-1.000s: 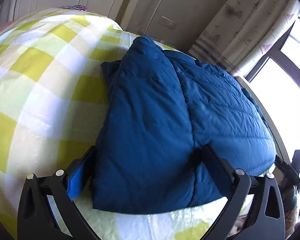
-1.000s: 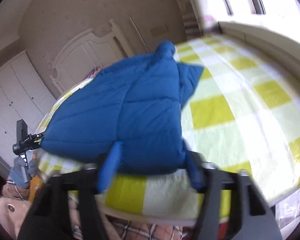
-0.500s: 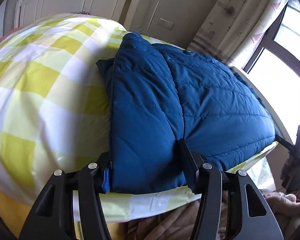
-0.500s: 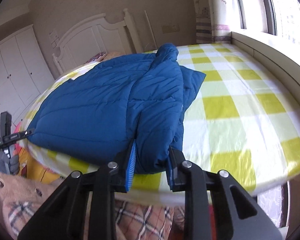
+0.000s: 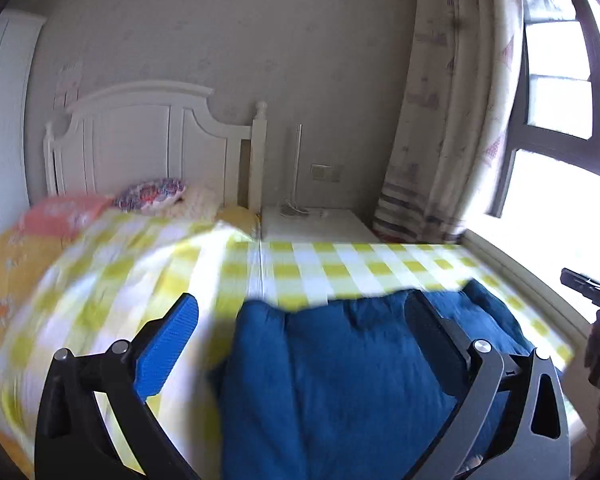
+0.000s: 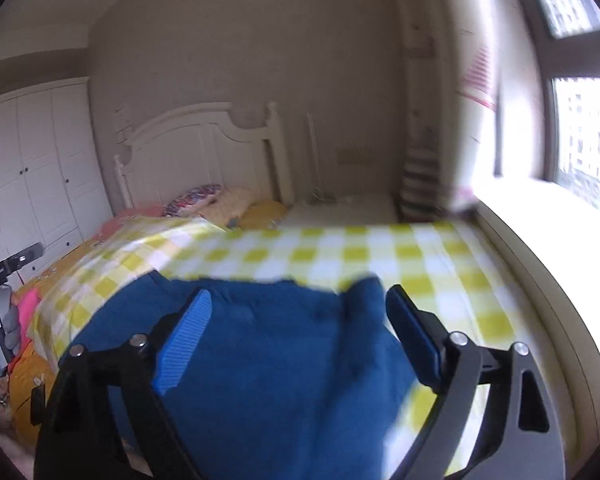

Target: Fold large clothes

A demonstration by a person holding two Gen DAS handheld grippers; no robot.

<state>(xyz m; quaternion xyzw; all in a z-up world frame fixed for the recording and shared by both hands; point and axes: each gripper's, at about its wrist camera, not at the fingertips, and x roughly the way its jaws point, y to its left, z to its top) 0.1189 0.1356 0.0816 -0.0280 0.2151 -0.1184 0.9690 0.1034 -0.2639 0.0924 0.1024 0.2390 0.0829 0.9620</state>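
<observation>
A bedroom with a white headboard (image 5: 140,140) is lying ahead; the yellow-checked bed (image 5: 340,268) is carrying the blue padded jacket (image 5: 340,380) at its near edge, its long axis running along that edge. Both the left gripper (image 5: 300,344) and right gripper (image 6: 300,332) are hanging above it, spread wide, gripping nothing. Half a second ago each was pinching the jacket's hem; their jaws have just been opening, and both have lifted clear.

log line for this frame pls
left gripper: open, just opened | right gripper: open, just opened | jacket: on bed
</observation>
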